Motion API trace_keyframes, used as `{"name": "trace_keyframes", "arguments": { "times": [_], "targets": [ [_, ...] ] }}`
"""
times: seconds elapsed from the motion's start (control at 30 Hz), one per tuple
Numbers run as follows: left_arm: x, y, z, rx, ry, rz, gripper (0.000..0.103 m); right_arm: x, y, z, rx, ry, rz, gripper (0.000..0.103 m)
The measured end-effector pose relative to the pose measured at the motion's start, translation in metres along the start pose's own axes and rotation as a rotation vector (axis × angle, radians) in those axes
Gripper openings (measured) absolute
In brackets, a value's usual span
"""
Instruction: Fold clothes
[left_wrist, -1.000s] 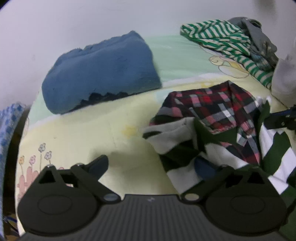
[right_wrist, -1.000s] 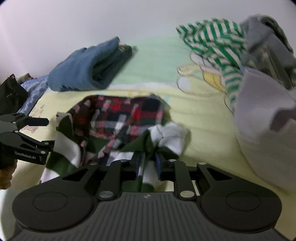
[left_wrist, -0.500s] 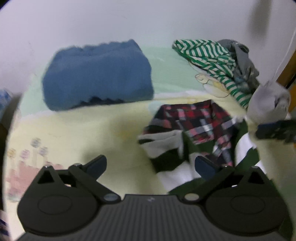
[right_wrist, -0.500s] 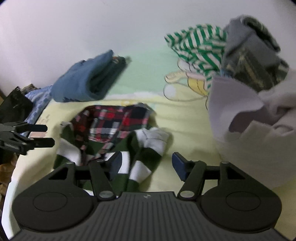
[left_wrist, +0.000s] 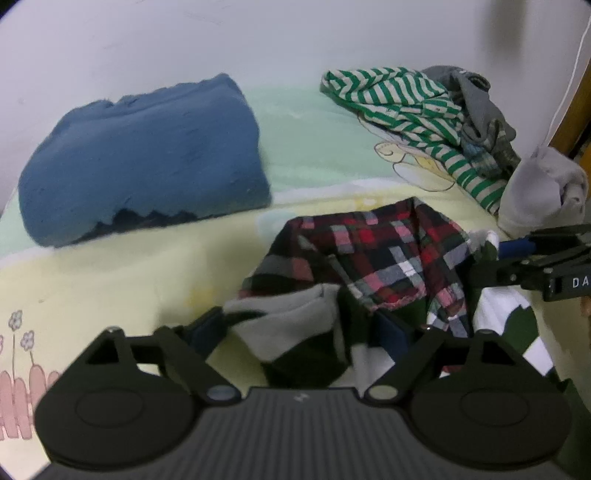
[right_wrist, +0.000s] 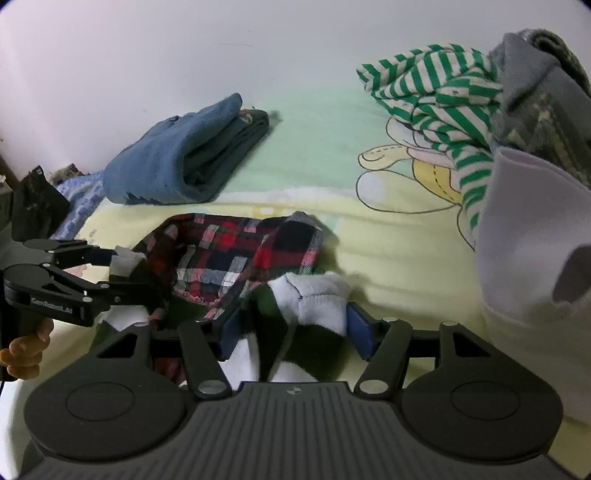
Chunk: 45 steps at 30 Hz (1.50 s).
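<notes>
Left gripper (left_wrist: 301, 334): fingers spread wide, a white cuff of the striped garment (left_wrist: 291, 328) lying between them, no finger pressed on it.
Right gripper (right_wrist: 293, 326): fingers likewise spread, the other white cuff and a dark green fold between the blue pads (right_wrist: 360, 330).
Striped garment: dark green and white, crumpled on the bed (left_wrist: 110, 277) directly ahead of both pairs of fingers; plaid lining (left_wrist: 373, 254) turned up just beyond the fingertips.
Folded blue garment (left_wrist: 144, 155): well beyond the left fingers, toward their left, by the wall.
Left view only: right gripper seen from the side at the frame's right edge, fingers at the garment's far edge; pink fence print on the bedcover beside the left finger.
Right view only: left gripper (right_wrist: 110, 273) side-on past the left finger, a hand (right_wrist: 26, 350) on its handle; folded edge of the blue garment with a darker layer inside; cartoon print (right_wrist: 413, 173) on the bedcover.
Unfolded pile: green-striped top (right_wrist: 439, 96) and grey clothes (right_wrist: 532, 85) beyond the right finger; white garment (right_wrist: 532, 258) close beside that finger.
</notes>
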<state>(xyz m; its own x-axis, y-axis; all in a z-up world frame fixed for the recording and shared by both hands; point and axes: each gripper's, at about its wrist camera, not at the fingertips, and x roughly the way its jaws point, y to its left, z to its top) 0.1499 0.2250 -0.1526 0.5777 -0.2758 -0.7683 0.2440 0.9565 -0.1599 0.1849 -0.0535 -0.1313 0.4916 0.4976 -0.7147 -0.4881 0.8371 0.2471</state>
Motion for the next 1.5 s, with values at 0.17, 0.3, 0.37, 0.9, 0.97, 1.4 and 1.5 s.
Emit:
{"name": "trace_keyframes", "arguments": {
  "times": [0.17, 0.3, 0.37, 0.9, 0.97, 1.4, 1.5],
  "targets": [
    [-0.023, 0.007, -0.008, -0.008, 0.003, -0.066, 0.090, -0.029, 0.022, 0.006, -0.089, -0.163, 0.057, 0.057],
    [-0.049, 0.009, -0.022, 0.034, 0.000, -0.063, 0.084, -0.021, 0.056, 0.014, -0.149, -0.096, 0.250, 0.056],
    [-0.061, 0.005, -0.030, 0.067, -0.002, -0.065, 0.071, -0.007, 0.072, 0.016, -0.161, -0.076, 0.287, 0.052],
    [-0.042, -0.024, -0.048, 0.120, 0.010, -0.115, 0.073, 0.034, 0.102, 0.007, -0.171, -0.034, 0.281, 0.004],
    [-0.041, -0.029, -0.047, 0.140, 0.015, -0.108, 0.075, 0.034, 0.097, 0.008, -0.140, -0.036, 0.287, 0.027],
    [-0.041, -0.030, -0.048, 0.145, 0.020, -0.109, 0.078, 0.037, 0.094, 0.009, -0.082, -0.060, 0.198, 0.007],
    [-0.037, -0.029, -0.050, 0.133, 0.020, -0.105, 0.084, 0.044, 0.080, 0.008, -0.033, -0.013, 0.137, 0.006]
  ]
}}
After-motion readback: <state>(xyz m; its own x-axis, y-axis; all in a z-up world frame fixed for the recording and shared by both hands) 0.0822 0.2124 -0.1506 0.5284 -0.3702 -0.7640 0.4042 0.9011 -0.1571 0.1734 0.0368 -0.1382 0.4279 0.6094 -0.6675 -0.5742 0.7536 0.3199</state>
